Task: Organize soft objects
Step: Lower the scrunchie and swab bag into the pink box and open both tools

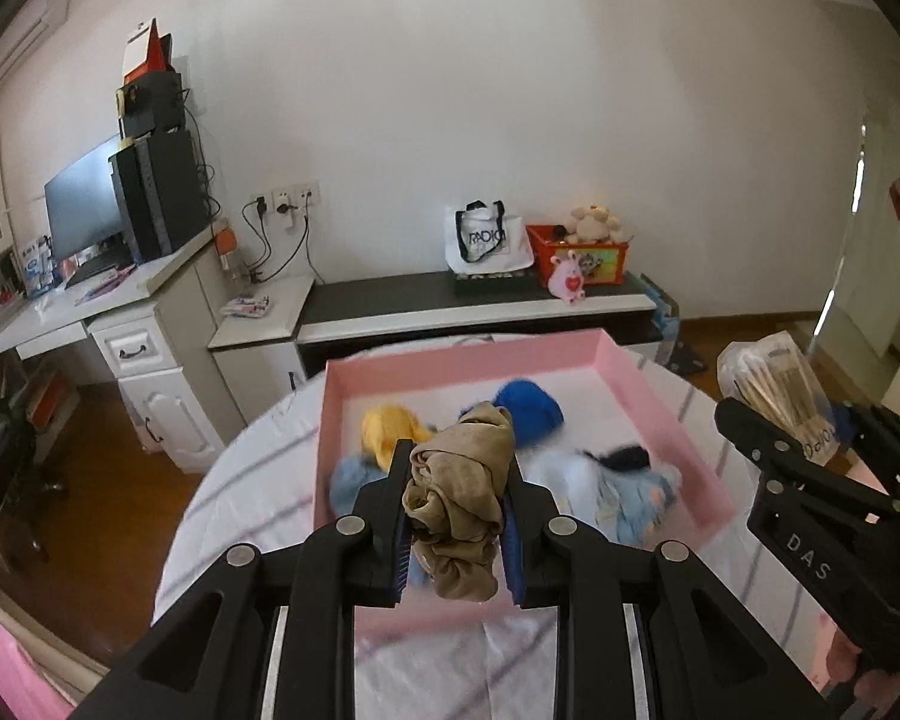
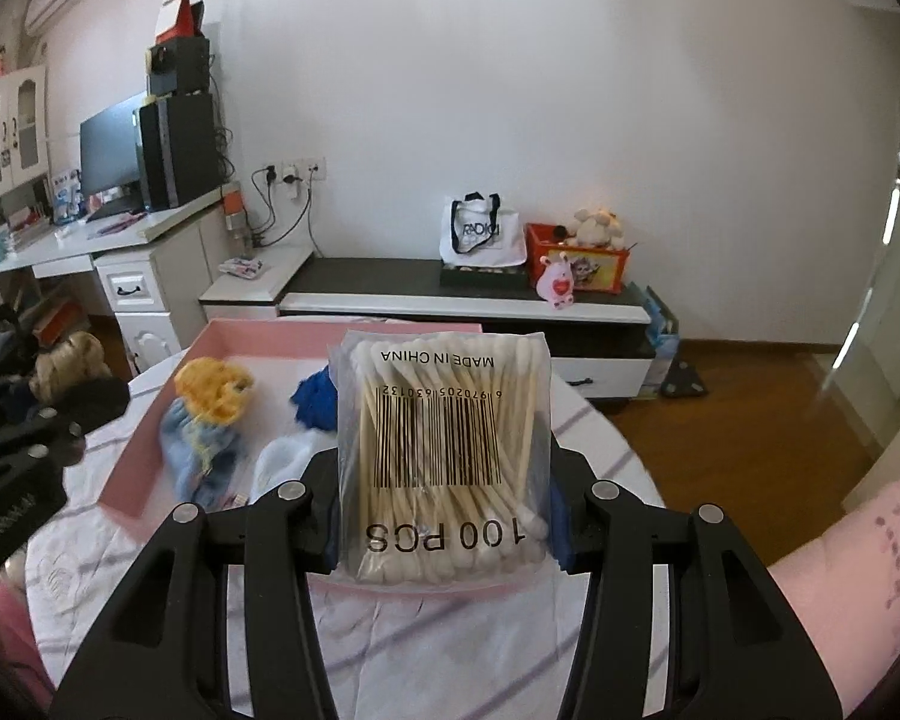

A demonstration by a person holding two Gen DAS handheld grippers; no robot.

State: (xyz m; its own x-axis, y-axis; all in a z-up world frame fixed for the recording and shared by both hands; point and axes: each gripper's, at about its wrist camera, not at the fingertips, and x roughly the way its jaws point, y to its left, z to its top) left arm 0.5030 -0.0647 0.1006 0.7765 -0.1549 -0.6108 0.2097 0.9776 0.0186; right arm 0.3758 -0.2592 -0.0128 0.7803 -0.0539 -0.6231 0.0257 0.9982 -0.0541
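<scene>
table: round, striped cloth on it; carries the pink tray. I've got both tools above it, near edge at 6 o'clock in both wrist views.
tray: pink, shallow, open top, white floor. Sits at 12 from my left tool. Room left on the bare white floor toward the far wall and the right side.
stuff in tray: yellow bundle at 10 o'clock from the left tips, blue bundle at 1, pale blue cloth at 3. All loose, some touching each other.
right gripper: clamped on the swab pack, pads on its lower sides, pack upright w/ print upside down. Tray lies beyond and to 10 o'clock of it.
left gripper: pinched tight on the tan cloth, a scrunched wad that sticks out above the tips and hangs below them.
step, my read: carrying both loads to the tray for drop-off.
how I'd do it: bring the cloth fwd past the near wall, lower before letting go so the wad doesn't spring over the rim. Aim for a free patch, not onto the yellow bundle.
pack: slick bag, could slide; keep it level, set it down flat at the right side, apart from the cloth.
watch: the two tools are close side by side; stagger the drops, one at a time.
</scene>
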